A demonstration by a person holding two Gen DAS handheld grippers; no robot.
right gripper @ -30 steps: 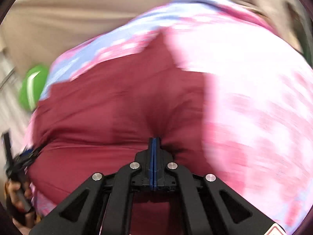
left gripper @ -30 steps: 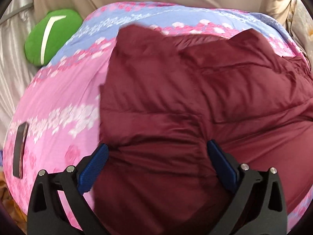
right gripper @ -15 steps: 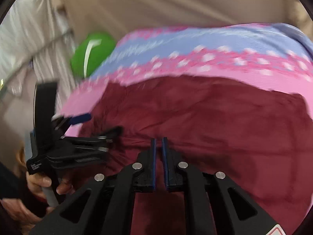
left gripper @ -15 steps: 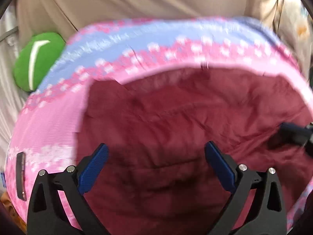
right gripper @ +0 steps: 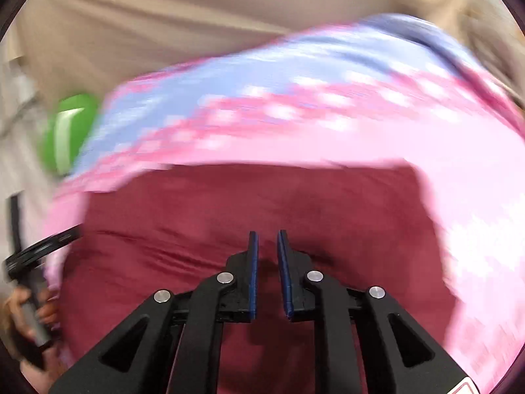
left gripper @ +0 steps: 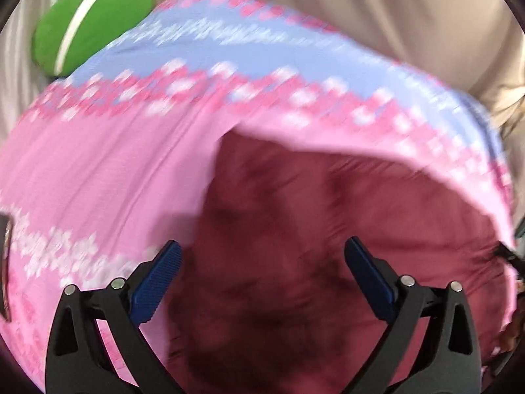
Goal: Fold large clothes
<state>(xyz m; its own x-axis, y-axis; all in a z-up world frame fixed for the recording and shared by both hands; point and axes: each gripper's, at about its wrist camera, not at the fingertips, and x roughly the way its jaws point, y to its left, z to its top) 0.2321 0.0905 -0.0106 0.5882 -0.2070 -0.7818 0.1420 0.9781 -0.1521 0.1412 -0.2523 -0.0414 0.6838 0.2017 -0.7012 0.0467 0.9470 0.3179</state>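
Hovering over a maroon garment with both tools, neither holding cloth. Spread on a pink-and-blue patterned bedspread, on the near side of the green cushion and off to its right, well apart from it.

Left gripper: jaws flung wide, blue ribbed pads bracketing the garment's cushion-side edge, nothing between them but air. Right gripper: jaws parted only narrowly, poised above the garment's middle at the end away from the cushion, no fabric visibly pinched in the slit.

Seen from the right wrist, lying broadside: long axis running across the view, from the cushion side toward the far side, with the far hem a fairly straight line against the bedspread. Directly ahead of and below both sets of tongs, then, so probably a short drop to reach it. Judged nearer the cushion-side edge with the left, nearer the opposite half with the right; a fold along the long axis would likely want one at each end.

Looks padded and soft, with a faint sheen, shallow quilted seams and puffy creases (likely slippery and springy, inclined to bulge back open). Thick enough that a shallow pinch could catch only the top layer. Bedspread thin and printed, possibly easy to snag along with the edge. Both views smeared by motion, so finer detail beyond telling.
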